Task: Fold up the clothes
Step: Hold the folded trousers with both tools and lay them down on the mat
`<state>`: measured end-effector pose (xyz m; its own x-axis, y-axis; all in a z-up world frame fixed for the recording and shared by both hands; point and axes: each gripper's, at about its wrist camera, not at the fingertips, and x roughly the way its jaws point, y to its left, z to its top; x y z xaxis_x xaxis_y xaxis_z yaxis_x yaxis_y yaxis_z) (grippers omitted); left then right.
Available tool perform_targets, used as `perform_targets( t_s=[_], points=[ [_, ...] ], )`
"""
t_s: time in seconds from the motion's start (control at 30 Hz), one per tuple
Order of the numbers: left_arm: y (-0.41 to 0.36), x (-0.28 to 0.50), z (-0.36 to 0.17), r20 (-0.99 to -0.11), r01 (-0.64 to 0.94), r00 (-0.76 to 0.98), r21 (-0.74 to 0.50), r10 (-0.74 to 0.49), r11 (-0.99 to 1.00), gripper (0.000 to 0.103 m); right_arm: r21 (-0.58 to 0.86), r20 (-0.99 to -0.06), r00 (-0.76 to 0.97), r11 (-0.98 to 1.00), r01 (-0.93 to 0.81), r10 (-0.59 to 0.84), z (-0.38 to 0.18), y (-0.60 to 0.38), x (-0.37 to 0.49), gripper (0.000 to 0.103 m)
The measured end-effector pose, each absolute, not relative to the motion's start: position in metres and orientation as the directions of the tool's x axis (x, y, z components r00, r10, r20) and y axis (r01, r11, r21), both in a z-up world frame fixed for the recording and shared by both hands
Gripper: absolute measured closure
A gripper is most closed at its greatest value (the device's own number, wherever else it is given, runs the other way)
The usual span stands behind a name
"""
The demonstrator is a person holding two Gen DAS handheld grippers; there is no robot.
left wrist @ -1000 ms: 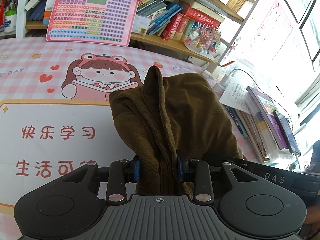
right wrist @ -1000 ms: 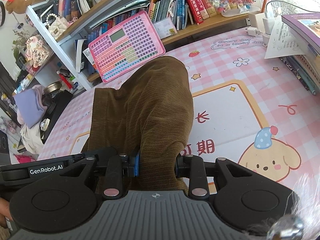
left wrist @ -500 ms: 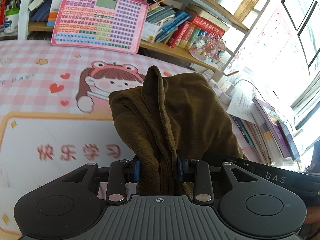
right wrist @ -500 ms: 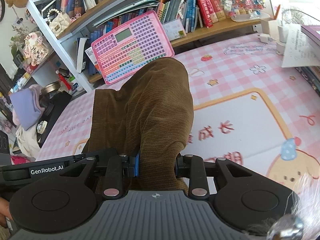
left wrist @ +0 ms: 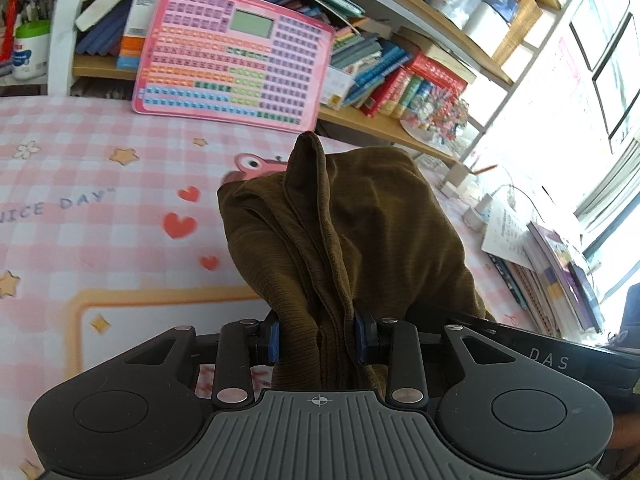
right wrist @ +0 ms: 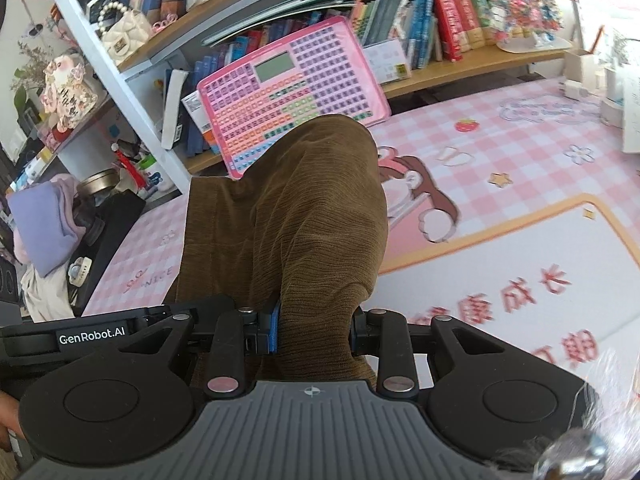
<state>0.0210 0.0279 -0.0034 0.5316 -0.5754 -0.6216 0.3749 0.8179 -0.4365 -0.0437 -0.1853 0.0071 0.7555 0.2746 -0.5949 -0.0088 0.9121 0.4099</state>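
A brown ribbed garment (left wrist: pixel 352 232) is bunched and held up above the pink checked table mat (left wrist: pixel 80 208). My left gripper (left wrist: pixel 318 340) is shut on a thick fold of it between the blue pads. My right gripper (right wrist: pixel 314 330) is shut on another fold of the same garment (right wrist: pixel 304 208), which drapes forward over the mat (right wrist: pixel 520 248). The other gripper's black body shows at the right edge of the left wrist view and at the left edge of the right wrist view. The garment's lower part is hidden.
A pink keyboard toy (left wrist: pixel 228 56) leans on the bookshelf (left wrist: pixel 380 76) at the table's back; it also shows in the right wrist view (right wrist: pixel 296 92). Stacked books and papers (left wrist: pixel 552 264) lie at the right. Purple clothes (right wrist: pixel 44 224) lie beyond the left edge.
Both grippers have carried the garment forward toward the back of the table and the shelf. The grip on the cloth is unchanged.
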Motion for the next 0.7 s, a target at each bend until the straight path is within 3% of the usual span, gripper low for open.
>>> perform_targets(
  t_s=[0.7],
  points=[
    [0.106, 0.190, -0.011, -0.553, 0.284, 0.641, -0.473, -0.532, 0.834, 0.071, 0.401, -0.550, 0.745, 0.902, -0.159, 0.376, 0.004, -0.121, 0.164, 0.075]
  ],
)
